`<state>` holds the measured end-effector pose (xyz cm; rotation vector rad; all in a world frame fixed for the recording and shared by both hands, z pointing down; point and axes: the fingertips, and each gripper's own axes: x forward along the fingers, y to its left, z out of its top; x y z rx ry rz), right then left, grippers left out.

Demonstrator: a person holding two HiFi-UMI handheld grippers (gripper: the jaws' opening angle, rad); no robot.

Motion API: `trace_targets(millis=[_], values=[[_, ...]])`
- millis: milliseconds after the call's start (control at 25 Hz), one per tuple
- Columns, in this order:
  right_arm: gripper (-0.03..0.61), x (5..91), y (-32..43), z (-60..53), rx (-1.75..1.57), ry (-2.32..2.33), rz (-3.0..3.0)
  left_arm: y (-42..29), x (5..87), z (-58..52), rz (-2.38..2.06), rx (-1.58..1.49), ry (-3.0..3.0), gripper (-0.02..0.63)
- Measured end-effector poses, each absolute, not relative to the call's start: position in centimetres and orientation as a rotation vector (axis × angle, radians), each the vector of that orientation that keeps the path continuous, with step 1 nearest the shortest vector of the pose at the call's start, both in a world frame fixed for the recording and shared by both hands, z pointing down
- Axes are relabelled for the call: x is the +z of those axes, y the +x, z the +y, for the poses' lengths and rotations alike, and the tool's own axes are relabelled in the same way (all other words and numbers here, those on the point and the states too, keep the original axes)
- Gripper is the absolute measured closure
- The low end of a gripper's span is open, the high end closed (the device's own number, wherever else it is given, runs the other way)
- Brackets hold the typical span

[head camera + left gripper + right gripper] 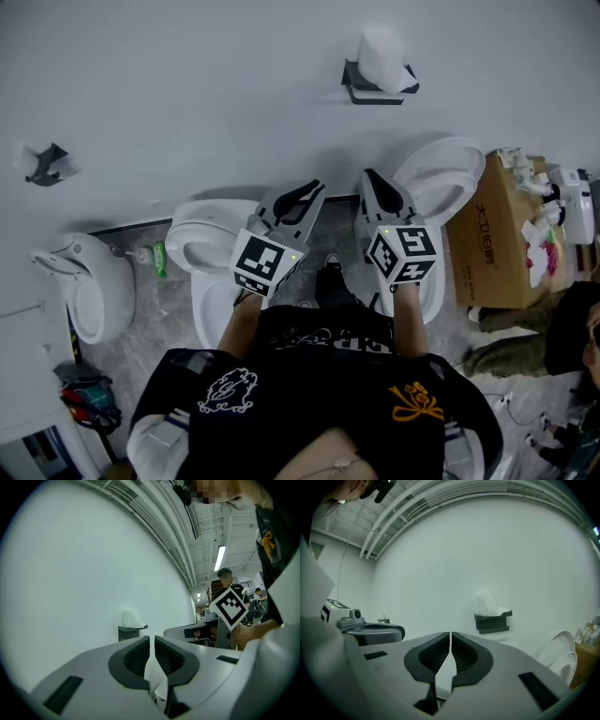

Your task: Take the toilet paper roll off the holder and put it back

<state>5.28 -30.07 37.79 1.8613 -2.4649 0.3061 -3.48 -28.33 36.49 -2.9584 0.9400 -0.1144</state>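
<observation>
Head view: toilet paper roll (380,58) sits on the dark wall holder (361,89), at 12 o'clock of the frame, apart from both grippers.

Left gripper (305,194): tips point toward 1 o'clock. In its own view the jaws (152,641) stand drawn together to a thin slit with nothing between them. Roll (131,618) shows at 11 o'clock beyond the tips, on the holder (131,632).

Right gripper (377,183): just beside the left, below the holder. Its jaws (450,639) are all but touching at the tips, empty. Roll (487,603) lies at 1 o'clock from them.

A white toilet (211,244) is at 8 o'clock of the grippers and a cardboard box (492,244) at 3 o'clock.
</observation>
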Motion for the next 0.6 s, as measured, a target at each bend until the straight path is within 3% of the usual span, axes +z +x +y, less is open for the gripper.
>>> trace_targets(millis=[320,600], values=[[0.534,36.2,10.3,-38.2,0.291,1.834,-2.515,0.7,35.8,-35.7,1.024,-0.115,-2.934,0.566],[0.478,34.5,13.6,-44.0,0.228,1.835,-2.543,2.8,35.7,-39.4,1.085,-0.146,-2.908,0.566]])
